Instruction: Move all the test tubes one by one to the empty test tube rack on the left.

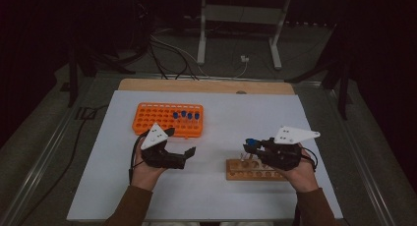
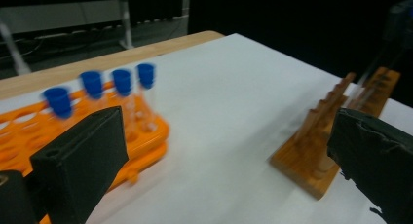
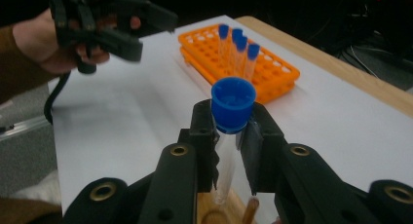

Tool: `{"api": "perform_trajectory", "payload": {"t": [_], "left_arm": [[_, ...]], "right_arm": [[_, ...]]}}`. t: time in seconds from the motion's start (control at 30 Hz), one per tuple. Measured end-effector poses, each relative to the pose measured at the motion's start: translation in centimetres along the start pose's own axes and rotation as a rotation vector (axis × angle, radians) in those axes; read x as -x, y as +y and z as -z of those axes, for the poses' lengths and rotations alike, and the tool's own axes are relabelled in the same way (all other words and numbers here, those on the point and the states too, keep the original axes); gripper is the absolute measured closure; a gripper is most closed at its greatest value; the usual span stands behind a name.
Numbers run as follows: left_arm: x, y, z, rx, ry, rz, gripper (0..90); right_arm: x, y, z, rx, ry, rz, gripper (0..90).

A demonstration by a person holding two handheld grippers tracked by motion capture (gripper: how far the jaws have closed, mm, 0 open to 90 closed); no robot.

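The blue-capped tube [image 3: 233, 118] is clenched in the right gripper [image 3: 229, 136]'s fingers just above the wooden rack [image 1: 255, 169], apparently bound for the orange rack [image 1: 168, 119] at ten o'clock, where four tubes [image 1: 186, 116] already stand. The left gripper [image 1: 169, 155] is released, empty, hovering directly across that route.

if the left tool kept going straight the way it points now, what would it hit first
Probably the wooden rack: the left tool points across the white sheet toward it, with bare sheet between. Depth is unclear.
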State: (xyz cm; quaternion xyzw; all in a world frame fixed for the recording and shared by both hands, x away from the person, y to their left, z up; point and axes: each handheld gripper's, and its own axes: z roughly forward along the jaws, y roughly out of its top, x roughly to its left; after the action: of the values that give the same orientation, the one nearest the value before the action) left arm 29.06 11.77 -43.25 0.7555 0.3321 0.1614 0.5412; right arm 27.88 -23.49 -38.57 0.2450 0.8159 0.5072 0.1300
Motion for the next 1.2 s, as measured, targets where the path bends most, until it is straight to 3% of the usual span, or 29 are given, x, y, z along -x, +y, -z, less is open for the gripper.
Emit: {"api": "perform_trajectory", "payload": {"t": [0.27, 0.6, 0.77, 0.97, 1.2], "left_arm": [[1.5, 1.1, -1.3, 0.016, -0.060, -0.014, 1.8], [2.2, 1.3, -2.5, 0.016, -0.098, -0.012, 6.1], [2.6, 1.2, -3.2, -0.011, -0.093, -0.033, 8.1], [3.6, 1.2, -3.8, -0.023, -0.084, -0.083, 18.5], [4.4, 1.5, -4.0, -0.002, -0.058, -0.132, 46.5]], "right_arm": [[-0.1, 1.6, -2.1, 0.008, -0.004, -0.008, 76.7], [-0.7, 2.9, -4.6, 0.003, 0.015, -0.019, 76.6], [-1.1, 3.5, -5.4, 0.002, 0.031, -0.018, 76.6], [-1.7, 4.1, -6.5, -0.012, 0.051, -0.013, 76.6], [-2.3, 4.4, -7.6, -0.025, 0.071, -0.009, 76.5]]}}
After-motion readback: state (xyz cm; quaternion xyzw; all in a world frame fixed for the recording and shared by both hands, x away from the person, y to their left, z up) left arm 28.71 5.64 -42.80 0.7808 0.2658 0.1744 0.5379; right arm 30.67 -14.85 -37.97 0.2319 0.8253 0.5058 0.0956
